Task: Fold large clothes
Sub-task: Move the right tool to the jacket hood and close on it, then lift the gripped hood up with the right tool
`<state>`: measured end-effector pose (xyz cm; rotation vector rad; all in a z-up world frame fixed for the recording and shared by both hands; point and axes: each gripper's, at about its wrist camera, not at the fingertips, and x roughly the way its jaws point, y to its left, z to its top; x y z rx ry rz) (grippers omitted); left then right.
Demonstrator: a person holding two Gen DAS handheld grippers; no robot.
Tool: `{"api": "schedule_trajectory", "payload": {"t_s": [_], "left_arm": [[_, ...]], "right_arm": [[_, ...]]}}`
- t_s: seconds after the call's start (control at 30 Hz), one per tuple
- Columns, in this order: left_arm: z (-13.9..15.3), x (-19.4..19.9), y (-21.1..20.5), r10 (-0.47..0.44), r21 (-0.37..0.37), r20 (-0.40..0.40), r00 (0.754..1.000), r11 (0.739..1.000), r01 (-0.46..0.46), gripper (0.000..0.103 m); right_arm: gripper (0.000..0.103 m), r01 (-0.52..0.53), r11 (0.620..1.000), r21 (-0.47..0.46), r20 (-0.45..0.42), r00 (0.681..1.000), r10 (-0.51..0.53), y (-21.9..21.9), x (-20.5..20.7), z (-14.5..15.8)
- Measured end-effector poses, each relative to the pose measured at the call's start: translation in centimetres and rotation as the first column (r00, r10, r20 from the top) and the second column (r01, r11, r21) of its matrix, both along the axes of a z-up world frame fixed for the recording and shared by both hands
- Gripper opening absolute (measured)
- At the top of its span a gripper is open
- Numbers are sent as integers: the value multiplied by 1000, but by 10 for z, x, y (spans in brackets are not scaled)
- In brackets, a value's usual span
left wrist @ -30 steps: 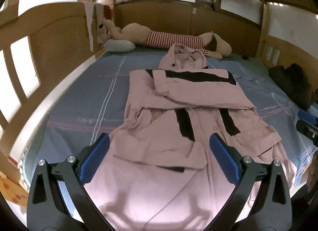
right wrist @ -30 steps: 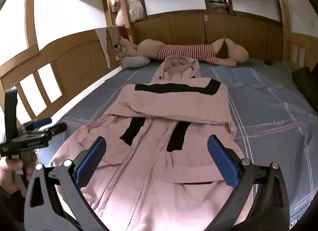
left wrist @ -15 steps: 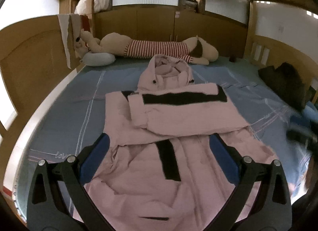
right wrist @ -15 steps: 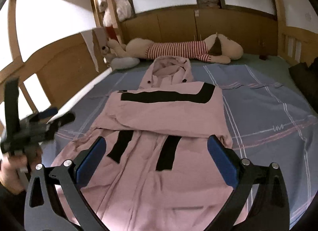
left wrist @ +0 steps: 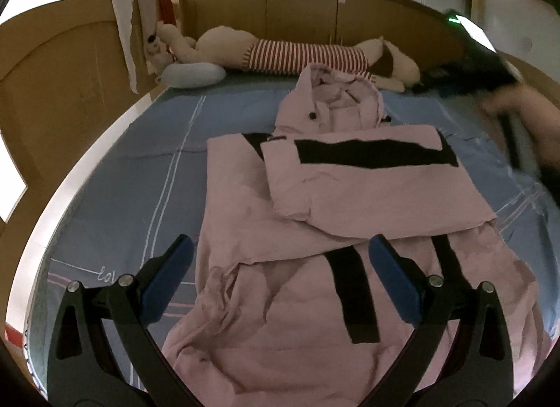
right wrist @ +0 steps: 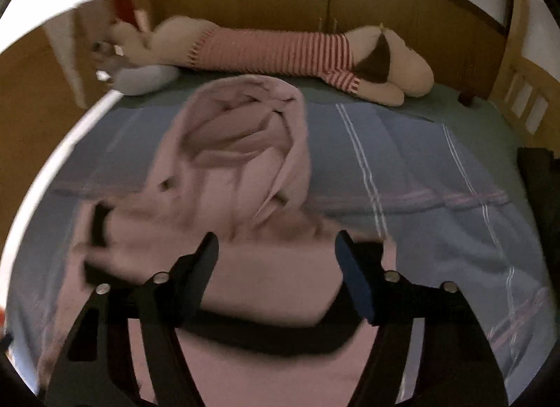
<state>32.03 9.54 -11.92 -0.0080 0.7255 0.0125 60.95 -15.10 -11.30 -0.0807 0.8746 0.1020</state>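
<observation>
The left tongs [left wrist: 280, 274], blue-padded fingers spread wide and gripping nothing, are hovering over the near, crumpled lower part of the large pink hooded coat with black stripes [left wrist: 315, 197], which is lying lengthwise along the middle of the blue striped bed sheet [left wrist: 140, 176], its sleeves folded across the chest and its hood [left wrist: 332, 99] pointing at the far edge of the bed. There a long beige plush toy in a red-and-white striped shirt [left wrist: 301, 53] is lying beside a pale blue cushion [left wrist: 192, 74]. The right tongs [right wrist: 276, 253] are hanging partly open over the coat's chest just below the hood, holding nothing, though that view is blurred.

Both views headboard-ward; right nearer the hood [right wrist: 241, 148].
</observation>
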Motion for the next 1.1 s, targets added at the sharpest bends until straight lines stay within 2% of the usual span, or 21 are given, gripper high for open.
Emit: {"api": "schedule_trajectory", "payload": {"t_s": [0.1, 0.27, 0.4, 0.5, 0.53, 0.63, 0.7, 0.77, 0.93, 1.1], "left_arm": [[-6, 3, 5, -9, -16, -19, 1000, 1000, 8, 101], [-14, 2, 16, -17, -60, -65, 998, 998, 13, 101], [-13, -6, 22, -17, -55, -63, 998, 998, 14, 101], [-11, -8, 24, -10, -12, -47, 999, 1000, 10, 101], [-11, -8, 26, -7, -16, -50, 999, 1000, 6, 101], [-13, -6, 30, -8, -48, -65, 998, 999, 5, 101], [-13, -3, 29, -2, -32, -70, 998, 999, 0, 101], [-14, 1, 29, 1, -30, -74, 997, 1000, -4, 101], [-17, 4, 23, -6, -42, -84, 996, 999, 3, 101], [-18, 5, 17, -13, -34, -77, 997, 999, 11, 101]], "right_arm": [[65, 38, 999, -35, -25, 999, -39, 2, 56, -15], [64, 92, 994, -55, -63, 993, -96, 3, 122, -41], [62, 107, 991, -79, -64, 992, -113, 7, 162, -55], [62, 139, 988, -64, -76, 987, -144, 4, 185, -62], [60, 147, 988, -43, -84, 985, -150, 2, 191, -65], [42, 148, 989, -17, -114, 982, -149, 3, 204, -76], [13, 159, 987, -12, -126, 979, -159, 2, 207, -81], [8, 162, 987, 10, -88, 983, -160, -1, 201, -74], [5, 102, 993, 64, 20, 994, -104, -6, 170, -48], [5, 9, 996, 91, 149, 989, -23, -16, 103, -12]]}}
